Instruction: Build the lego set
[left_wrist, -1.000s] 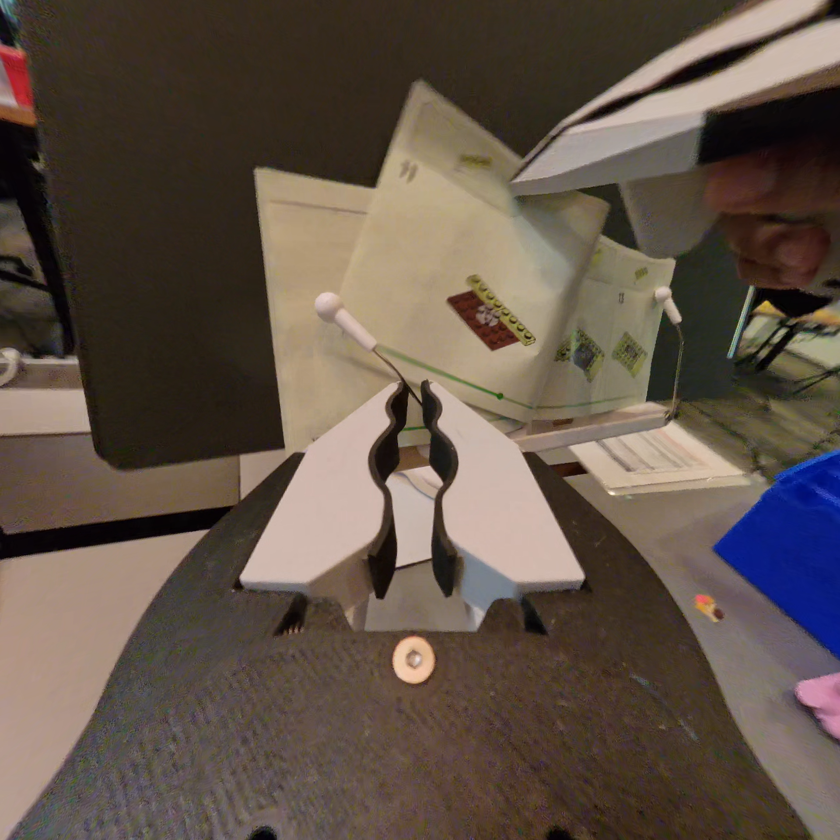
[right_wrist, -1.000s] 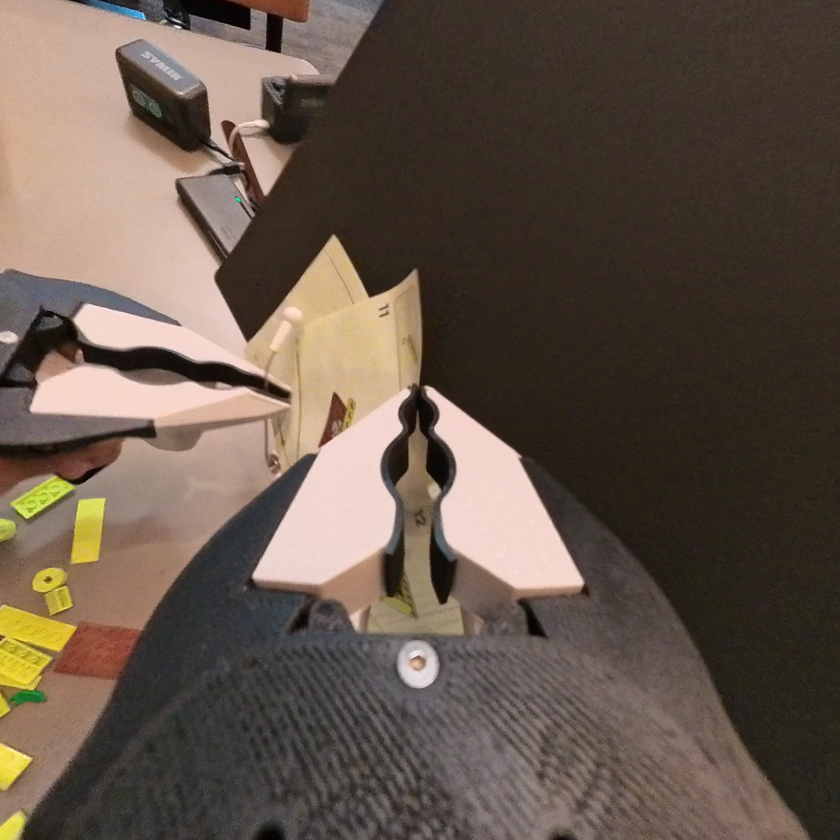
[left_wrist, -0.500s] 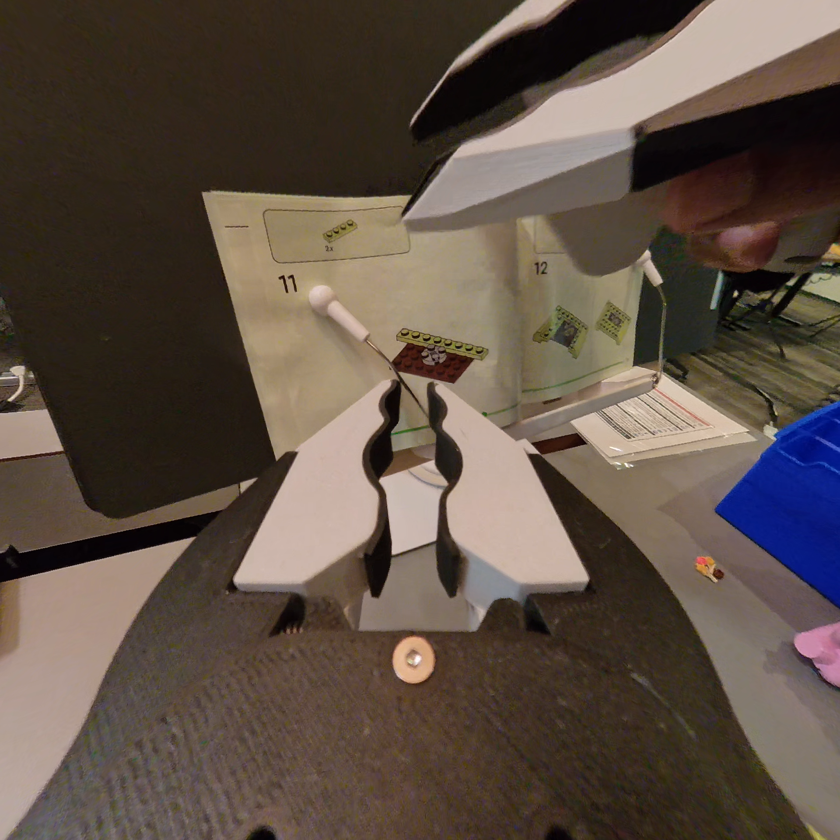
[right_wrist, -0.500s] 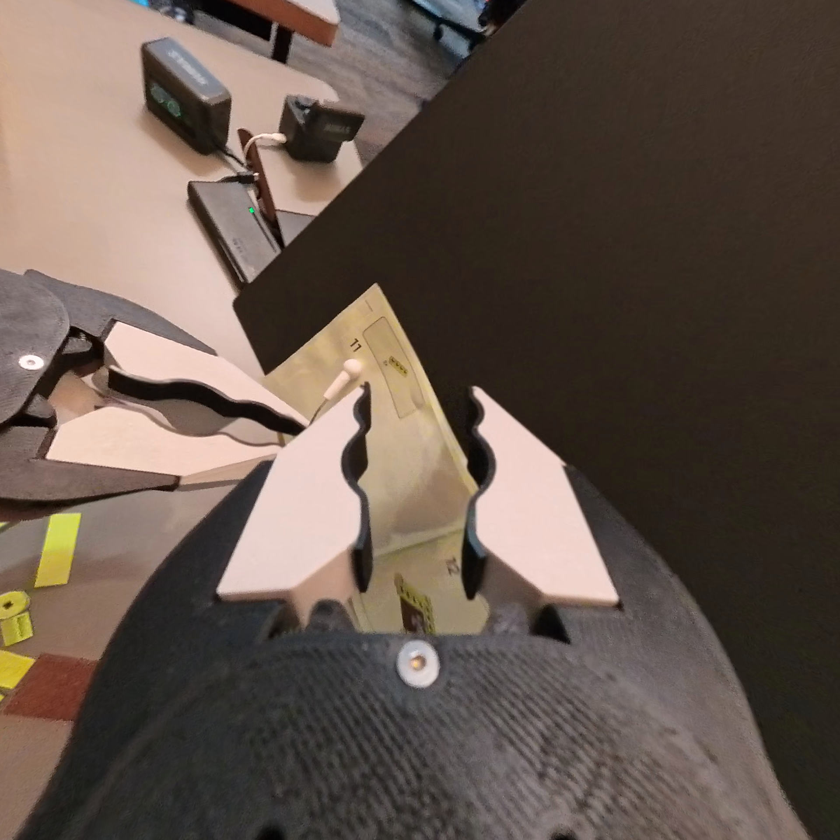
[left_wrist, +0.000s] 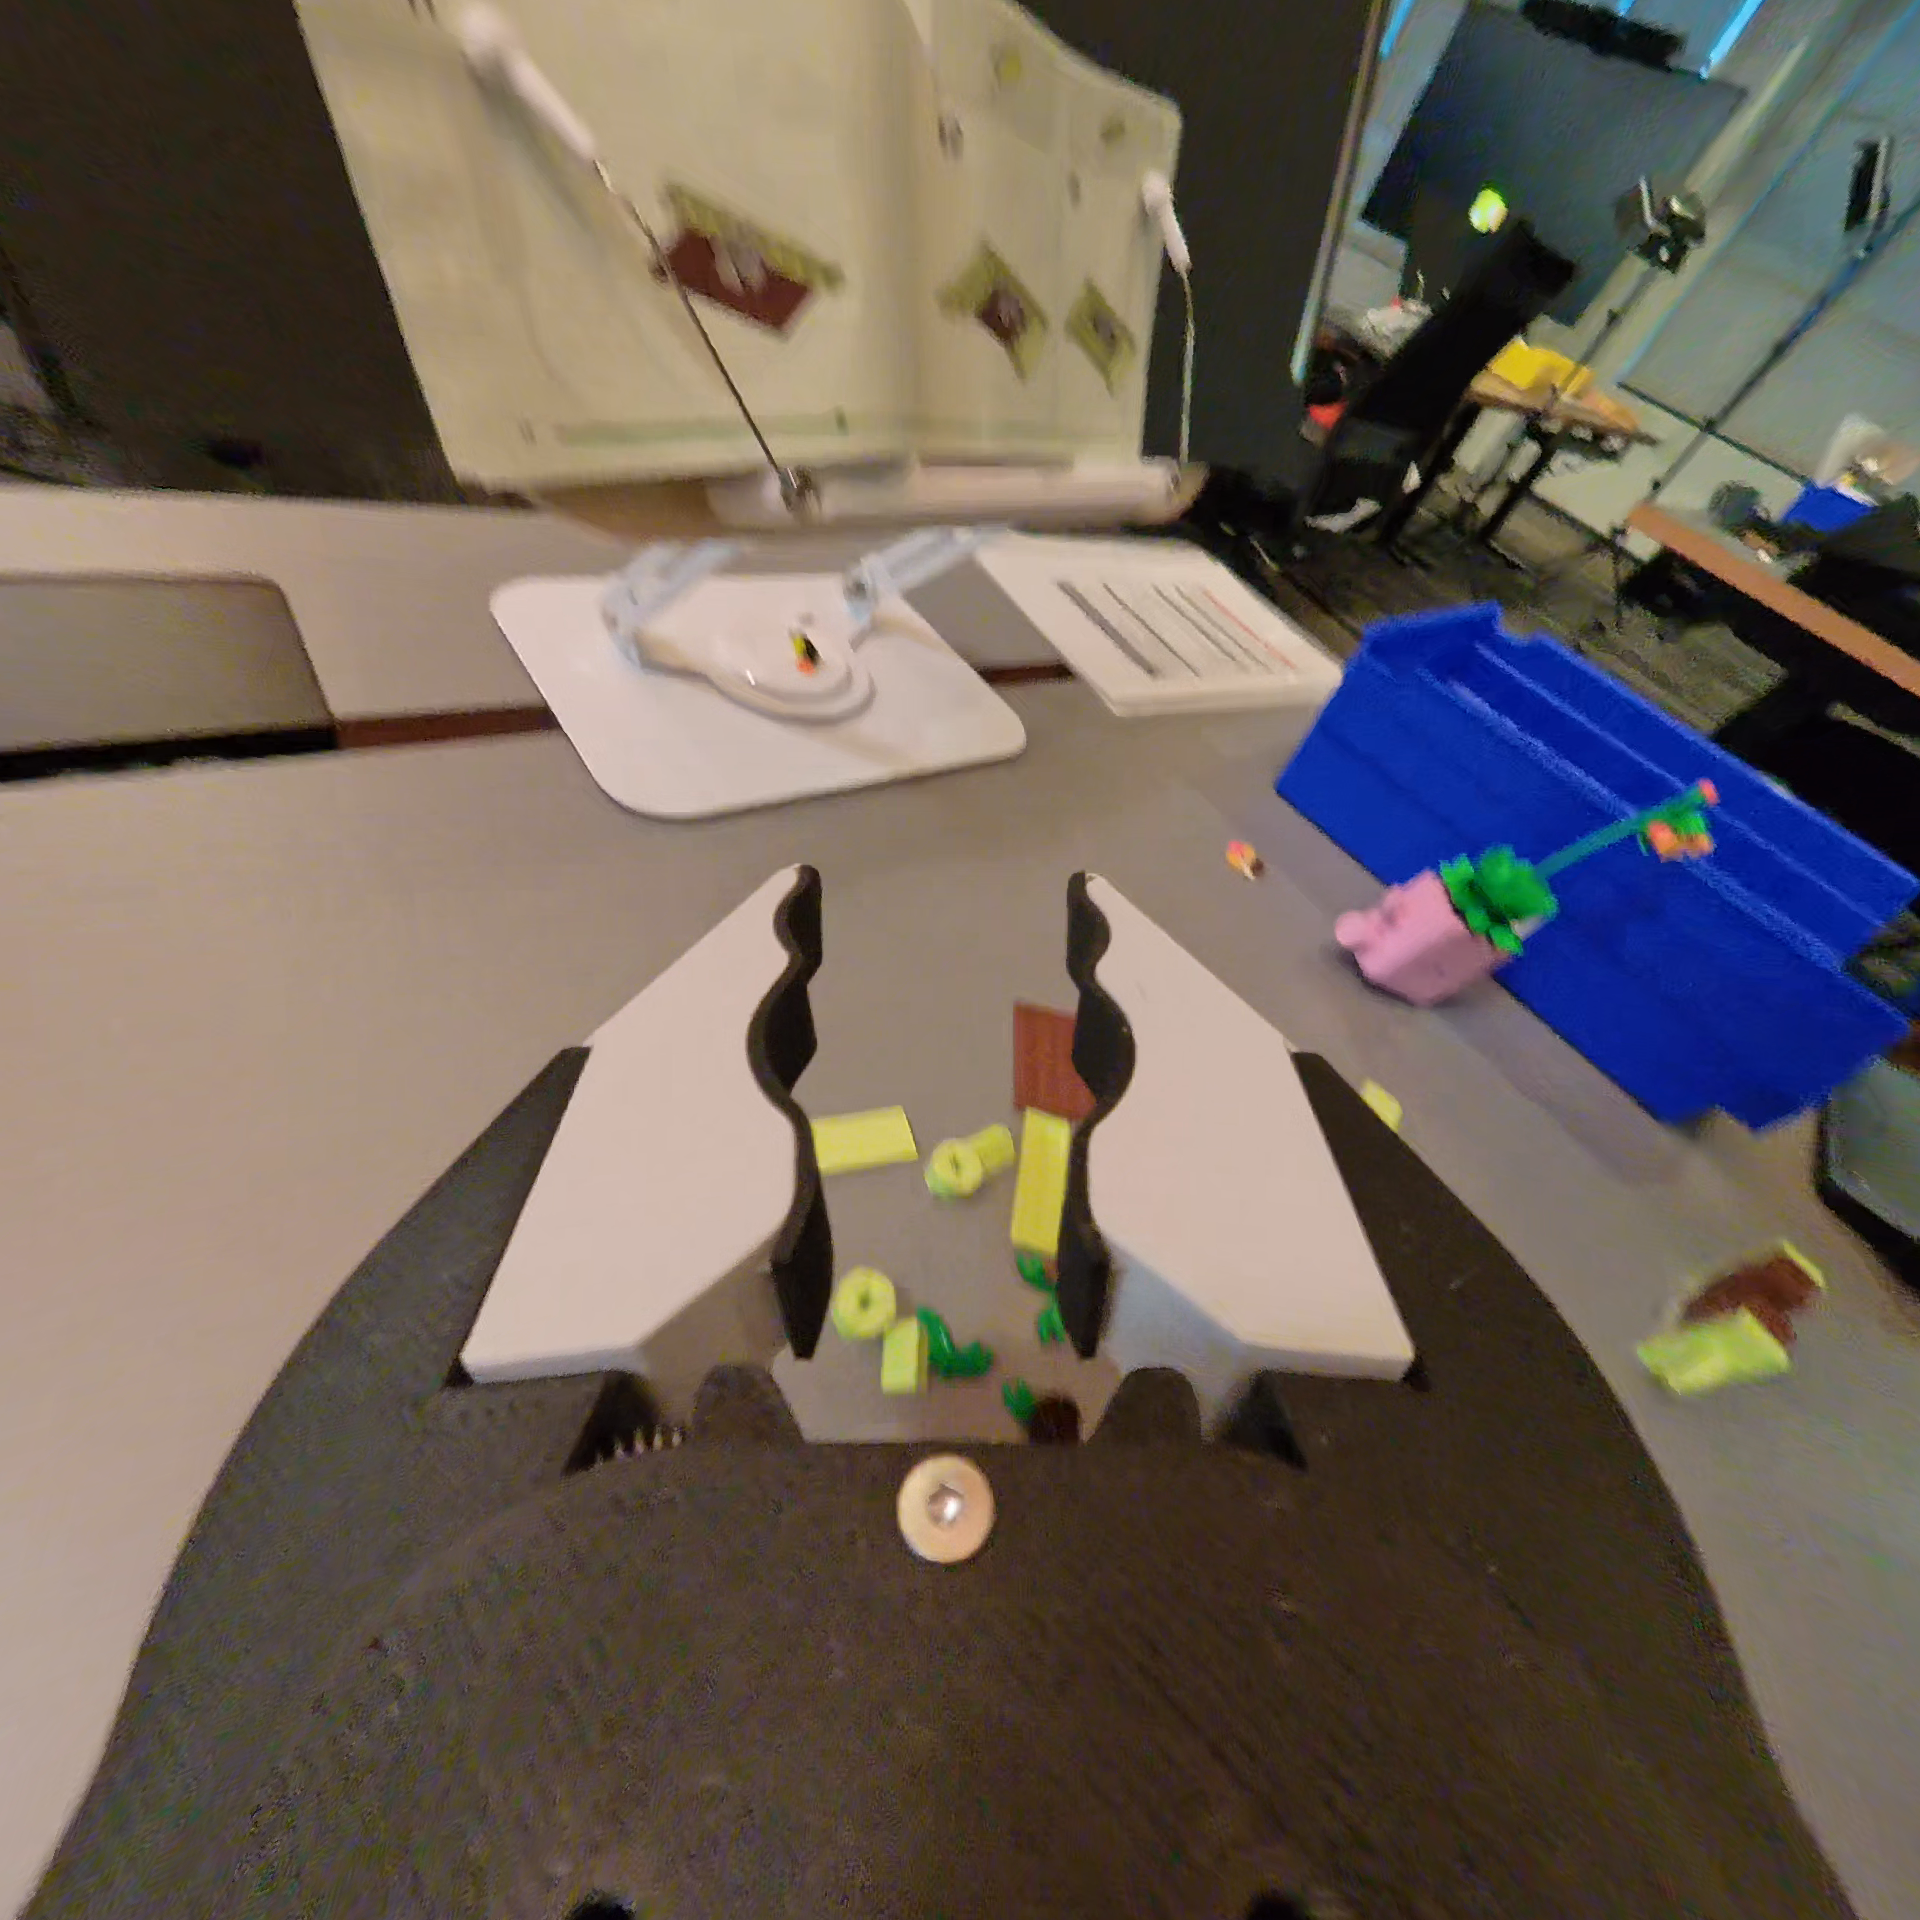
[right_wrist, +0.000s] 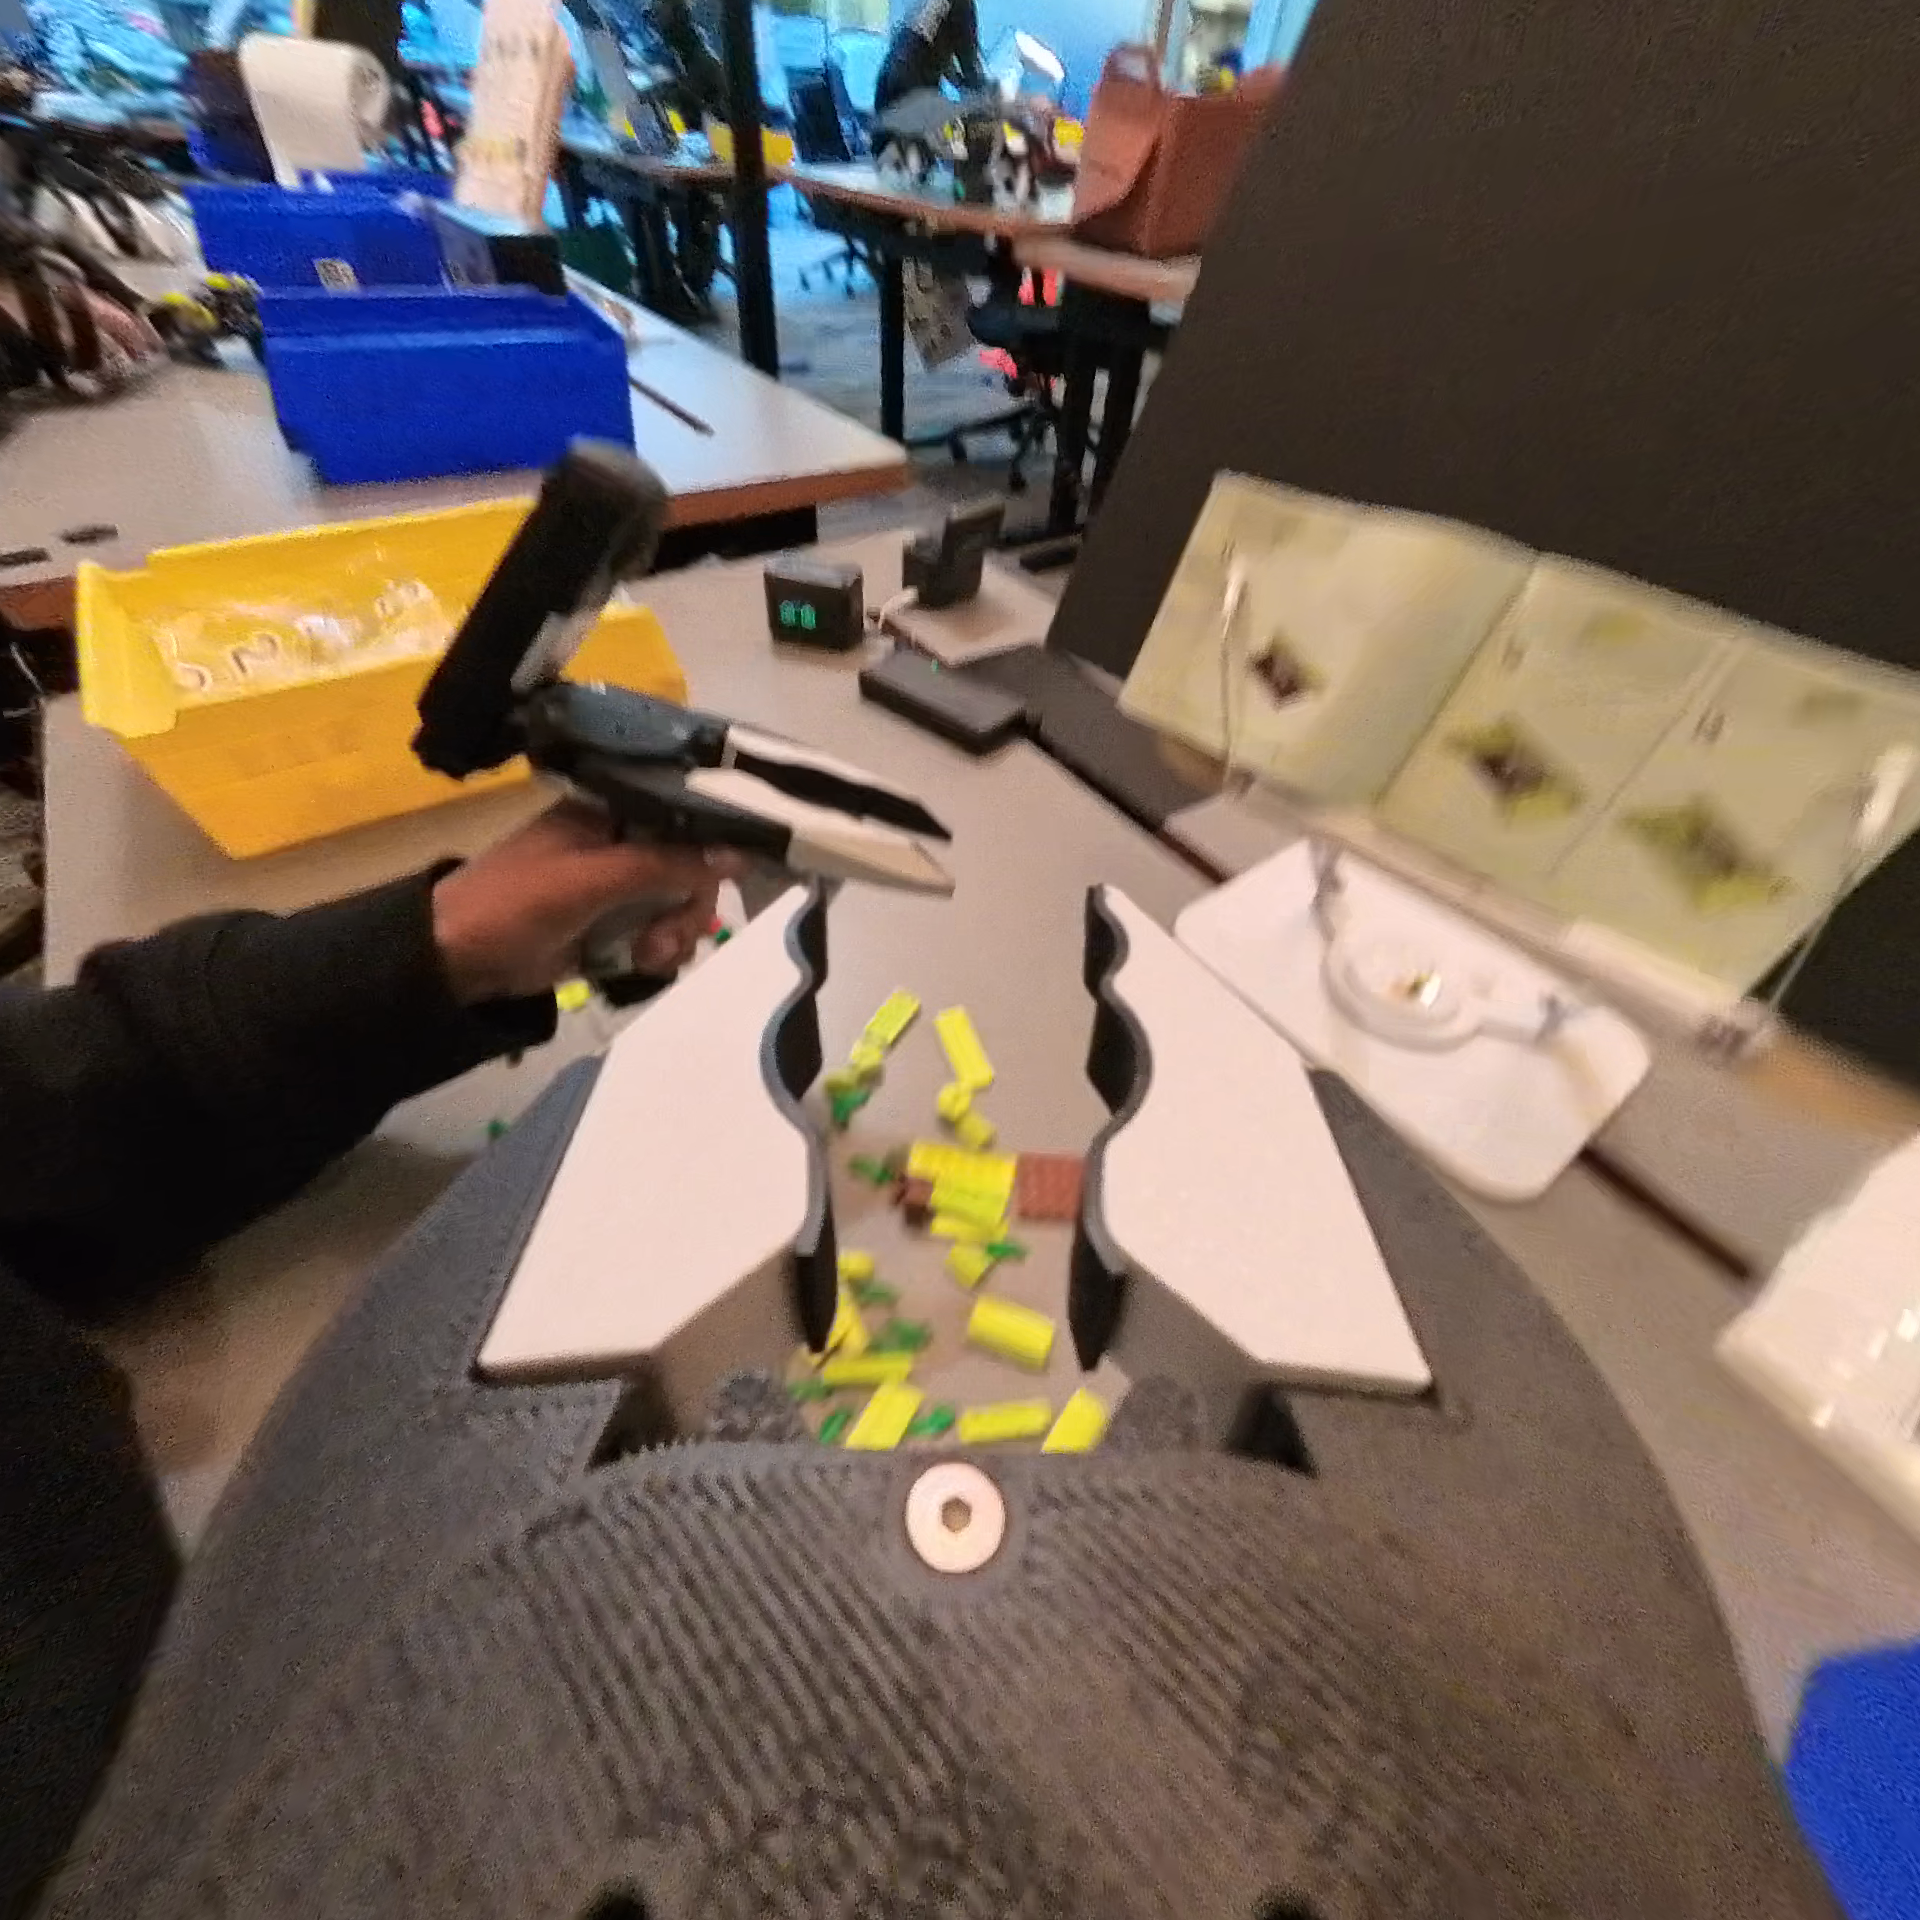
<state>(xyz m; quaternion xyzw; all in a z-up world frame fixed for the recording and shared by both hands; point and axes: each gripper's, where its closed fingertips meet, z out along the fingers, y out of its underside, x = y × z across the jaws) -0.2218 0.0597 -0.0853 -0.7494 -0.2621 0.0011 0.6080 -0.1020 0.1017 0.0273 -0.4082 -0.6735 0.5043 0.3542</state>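
Left wrist view: we had pulled our left gripper back from the instruction booklet on its white stand; a second earlier its fingers were narrow at the page, now they gaped wide and empty over loose lime pieces and a brown plate.

Right wrist view: our right gripper had released the page, likewise spread wide, holding nothing, above the scattered lego pieces. We judged the page-turn finished and the picking of bricks next.
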